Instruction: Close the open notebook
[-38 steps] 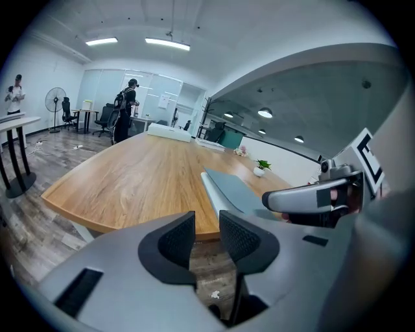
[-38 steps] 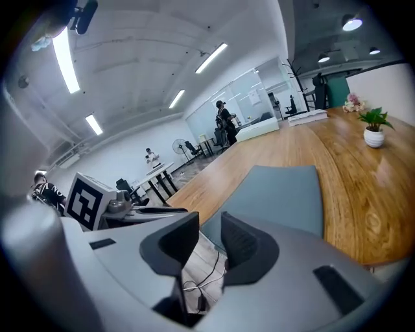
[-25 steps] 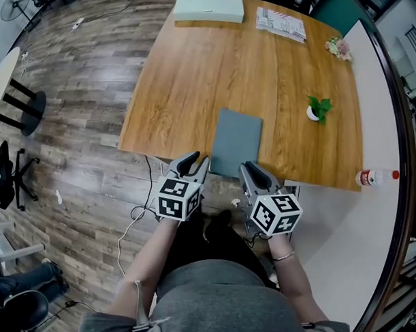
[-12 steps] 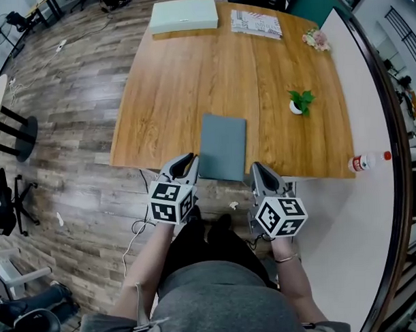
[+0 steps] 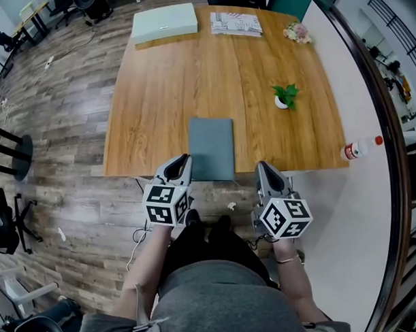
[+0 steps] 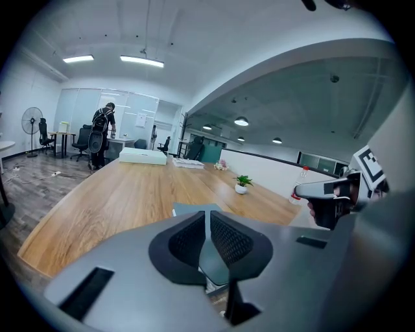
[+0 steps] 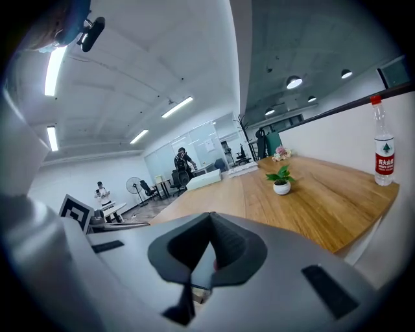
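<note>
The grey-blue notebook (image 5: 211,148) lies closed and flat on the wooden table (image 5: 158,95), near its front edge. My left gripper (image 5: 183,163) hovers just off that edge by the notebook's near left corner. Its jaws have just been closing and now stand a thin slit apart with nothing between them. In the left gripper view the notebook (image 6: 189,208) shows just past the left gripper (image 6: 207,213). My right gripper (image 5: 264,168) hangs off the edge, right of the notebook, shut and empty. The right gripper (image 7: 210,215) has its tips touching.
A small potted plant (image 5: 282,98) stands right of the notebook. A pale green box (image 5: 164,22), printed papers (image 5: 236,23) and flowers (image 5: 297,31) sit along the far edge. A water bottle (image 5: 357,148) stands on the white ledge at the right. People stand far off in the room.
Both grippers' jaws have closed from open. The right gripper has moved rightwards away from the notebook, and the left has drawn slightly back. The notebook has stayed closed and still.
</note>
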